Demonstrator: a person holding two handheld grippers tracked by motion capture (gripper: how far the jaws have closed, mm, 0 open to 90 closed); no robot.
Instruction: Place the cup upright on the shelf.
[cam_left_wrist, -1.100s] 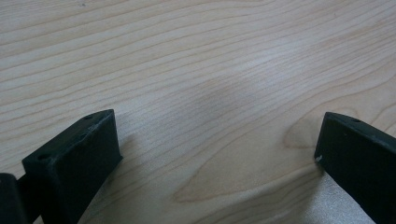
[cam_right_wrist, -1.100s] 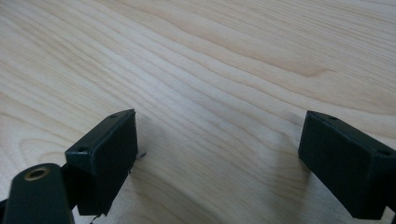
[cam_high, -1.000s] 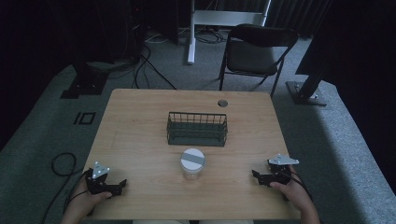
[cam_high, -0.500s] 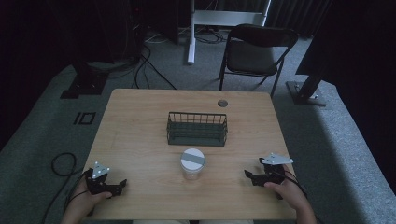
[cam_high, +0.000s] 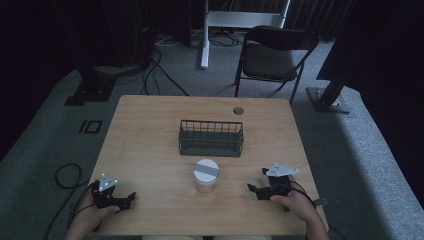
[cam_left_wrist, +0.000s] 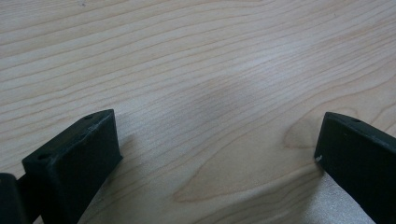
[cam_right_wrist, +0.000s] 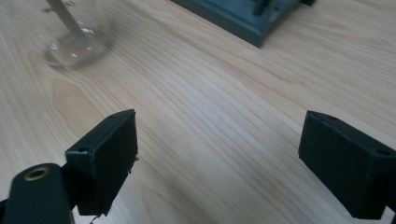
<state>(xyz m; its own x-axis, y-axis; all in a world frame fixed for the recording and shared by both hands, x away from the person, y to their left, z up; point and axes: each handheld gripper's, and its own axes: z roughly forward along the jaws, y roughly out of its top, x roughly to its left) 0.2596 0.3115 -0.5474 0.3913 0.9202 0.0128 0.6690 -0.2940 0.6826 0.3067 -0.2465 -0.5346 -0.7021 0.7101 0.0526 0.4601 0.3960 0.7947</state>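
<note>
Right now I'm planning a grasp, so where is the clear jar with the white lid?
In the high view, the clear jar with the white lid stands mid-table, just in front of the dark wire basket, between both grippers.

Dim high view, bright gripper views

Dim room, perhaps grey-carpeted; folding chair (cam_high: 276, 55)

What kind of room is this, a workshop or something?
Probably a lab or recording studio: a bare wooden table on grey carpet, loose cables and stand bases on the floor, a folding chair, and dark surroundings.
</note>
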